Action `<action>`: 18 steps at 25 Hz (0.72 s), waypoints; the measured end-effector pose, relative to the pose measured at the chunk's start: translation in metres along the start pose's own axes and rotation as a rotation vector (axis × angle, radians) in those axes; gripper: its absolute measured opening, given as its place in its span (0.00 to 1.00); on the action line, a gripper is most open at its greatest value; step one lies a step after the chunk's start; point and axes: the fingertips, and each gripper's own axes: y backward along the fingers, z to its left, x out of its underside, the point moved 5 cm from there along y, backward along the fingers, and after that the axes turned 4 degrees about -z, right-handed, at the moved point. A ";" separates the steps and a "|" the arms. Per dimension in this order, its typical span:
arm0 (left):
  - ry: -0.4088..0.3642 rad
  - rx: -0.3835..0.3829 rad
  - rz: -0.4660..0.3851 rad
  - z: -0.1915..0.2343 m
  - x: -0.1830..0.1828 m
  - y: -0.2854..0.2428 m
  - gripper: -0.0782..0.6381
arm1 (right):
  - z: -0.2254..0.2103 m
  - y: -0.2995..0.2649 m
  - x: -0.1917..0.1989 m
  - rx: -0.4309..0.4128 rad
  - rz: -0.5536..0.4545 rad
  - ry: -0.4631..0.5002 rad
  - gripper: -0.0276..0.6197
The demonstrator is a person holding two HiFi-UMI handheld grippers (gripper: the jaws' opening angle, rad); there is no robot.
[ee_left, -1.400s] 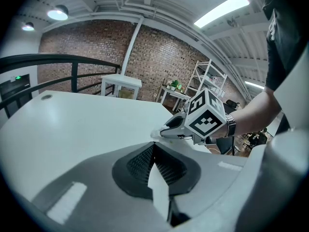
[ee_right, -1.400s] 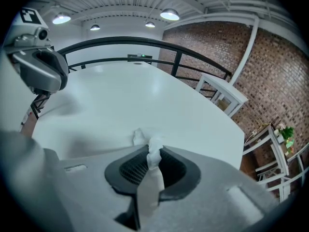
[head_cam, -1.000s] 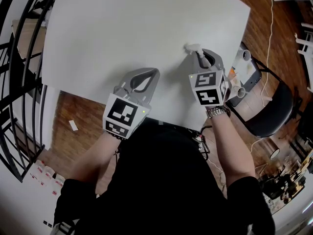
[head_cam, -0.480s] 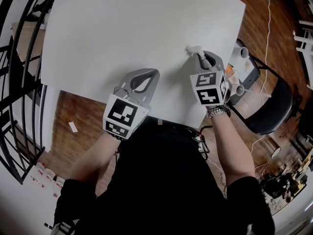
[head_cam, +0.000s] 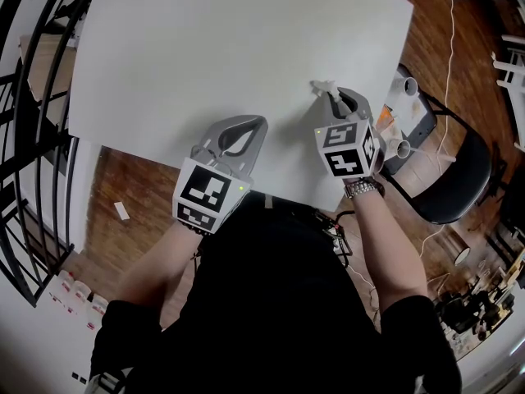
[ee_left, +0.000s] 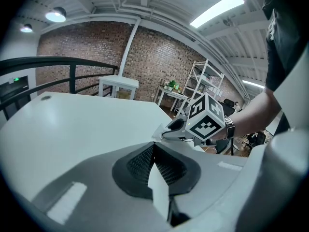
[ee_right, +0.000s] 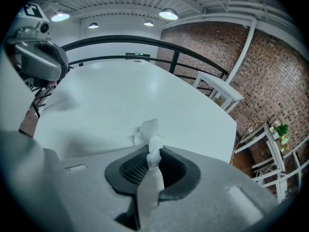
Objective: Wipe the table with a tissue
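A big white table (head_cam: 205, 48) fills the head view. My right gripper (head_cam: 332, 94) is over the table's near right part, shut on a crumpled white tissue (head_cam: 321, 84) that pokes out past its tips onto the surface. In the right gripper view the tissue (ee_right: 148, 129) is pinched between the closed jaws of the right gripper (ee_right: 153, 151). My left gripper (head_cam: 261, 121) hovers near the table's front edge, to the left of the right one. It is shut with nothing in it (ee_left: 153, 146). The left gripper view also shows the right gripper's marker cube (ee_left: 207, 122).
A black chair (head_cam: 459, 187) holding paper cups (head_cam: 402, 150) stands just off the table's right corner. A black railing (head_cam: 33, 97) runs along the left side. Wooden floor (head_cam: 123, 195) shows below the table's front edge. A small white table (ee_left: 118, 83) and shelving (ee_left: 205, 79) stand farther off.
My right gripper has shifted slightly to the left with the tissue still in it. The left gripper has stayed where it was.
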 end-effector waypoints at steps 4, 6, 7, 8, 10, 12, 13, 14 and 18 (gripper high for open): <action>-0.003 -0.005 -0.007 -0.002 0.000 0.005 0.13 | 0.010 0.002 -0.002 -0.013 -0.007 0.018 0.10; -0.003 -0.010 -0.007 -0.003 0.002 0.008 0.13 | 0.014 0.002 -0.002 -0.019 -0.009 0.026 0.10; -0.003 -0.012 -0.007 -0.003 0.003 0.009 0.13 | 0.015 0.002 -0.002 -0.021 -0.010 0.030 0.10; -0.003 -0.014 -0.007 -0.004 0.003 0.010 0.13 | 0.017 0.003 -0.002 -0.023 -0.011 0.033 0.10; -0.003 -0.018 -0.008 -0.005 0.004 0.013 0.13 | 0.020 0.002 -0.003 -0.028 -0.012 0.041 0.10; -0.005 -0.022 -0.009 -0.006 0.006 0.014 0.13 | 0.023 0.002 -0.003 -0.034 -0.015 0.048 0.10; -0.005 -0.024 -0.010 -0.007 0.007 0.015 0.13 | 0.025 0.001 -0.002 -0.037 -0.017 0.051 0.10; -0.006 -0.026 -0.011 -0.007 0.007 0.016 0.13 | 0.027 0.001 -0.002 -0.041 -0.019 0.054 0.10; -0.004 -0.036 -0.013 -0.009 0.008 0.020 0.13 | 0.033 0.002 -0.004 -0.062 -0.024 0.063 0.10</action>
